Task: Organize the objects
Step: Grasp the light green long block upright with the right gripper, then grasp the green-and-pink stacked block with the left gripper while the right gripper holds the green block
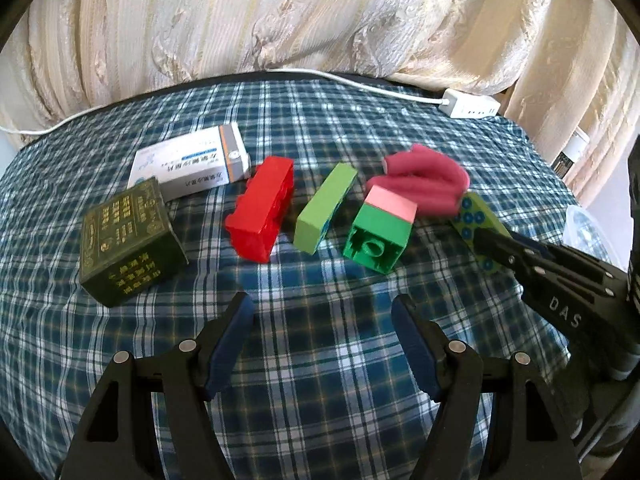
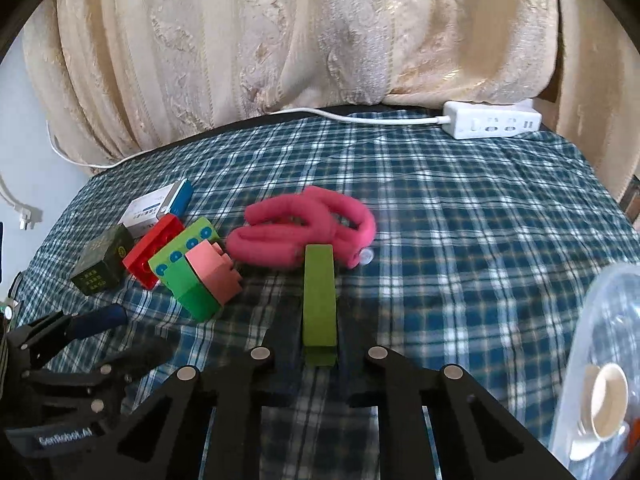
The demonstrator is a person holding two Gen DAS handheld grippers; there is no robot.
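So the right tongs [image 2: 319,354] are clamped on the lime-green brick [image 2: 319,304], pinching the near end across its narrow width, with the rest of it sticking straight out ahead over the checked cloth on the table [image 2: 460,220]. From the left camera that same brick [image 1: 478,226] shows its blue-studded face, and it sits just beside the pink foam curler [image 1: 424,184]. I honestly can't tell if its far end is touching the cloth or hanging a bit above it. Hard plastic, hollow, light as anything I'd guess, so weight isn't the issue; the smooth sides are, and a grip that far out at the end could let it swivel if it bumps something. The left tongs [image 1: 322,336] are spread wide open, holding nothing, hovering in front of the row: dark green box [image 1: 132,240], white medicine box [image 1: 192,164], red brick [image 1: 262,216], another lime brick [image 1: 325,208] and the green-and-pink stacked block [image 1: 380,232]. The stacked one looks like it could pop apart if squeezed on the seam, so I'd grab the green base. The curler is squishy and would need a deeper bite. A clear plastic tub [image 2: 600,360] sits off to the right, probably where things go.
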